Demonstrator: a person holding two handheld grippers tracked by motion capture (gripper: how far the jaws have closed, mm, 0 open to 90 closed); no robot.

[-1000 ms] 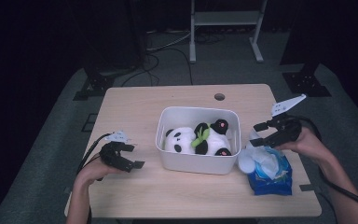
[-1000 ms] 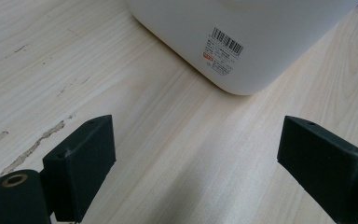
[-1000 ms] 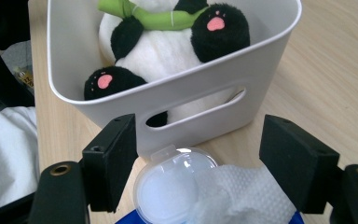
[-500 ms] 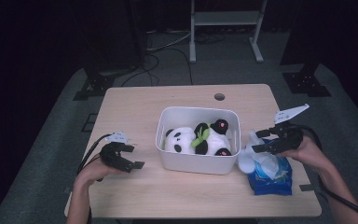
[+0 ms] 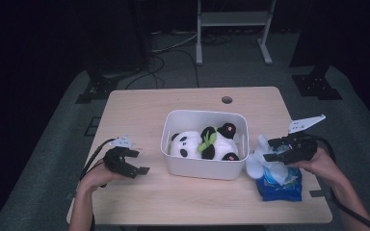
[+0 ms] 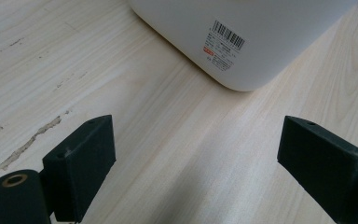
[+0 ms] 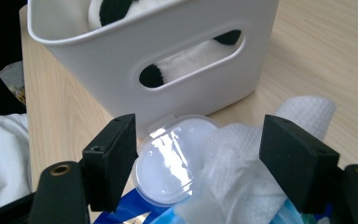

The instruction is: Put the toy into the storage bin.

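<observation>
A white plastic bin (image 5: 204,114) in the middle of the table holds a panda plush (image 5: 192,143). To the bin's right lies a blue wet-wipe pack (image 5: 279,185), its clear round lid (image 7: 170,161) flipped up and a white wipe (image 7: 242,154) sticking out. My right gripper (image 5: 271,149) hovers just over the pack and is open. In the right gripper view (image 7: 200,161), its jaws stand on either side of the lid and the wipe without pressing them. My left gripper (image 5: 138,161) rests open on the table left of the bin, with bare wood between its jaws (image 6: 196,158).
The bin's labelled wall (image 6: 242,37) lies just ahead of the left gripper, and its handle slot (image 7: 186,58) faces the right one. A round hole (image 5: 227,99) sits near the table's far edge. Bare wood lies behind and in front of the bin.
My right gripper has come down and in from beside the bin's right corner to just over the wipe pack. The left gripper has stayed in place.
</observation>
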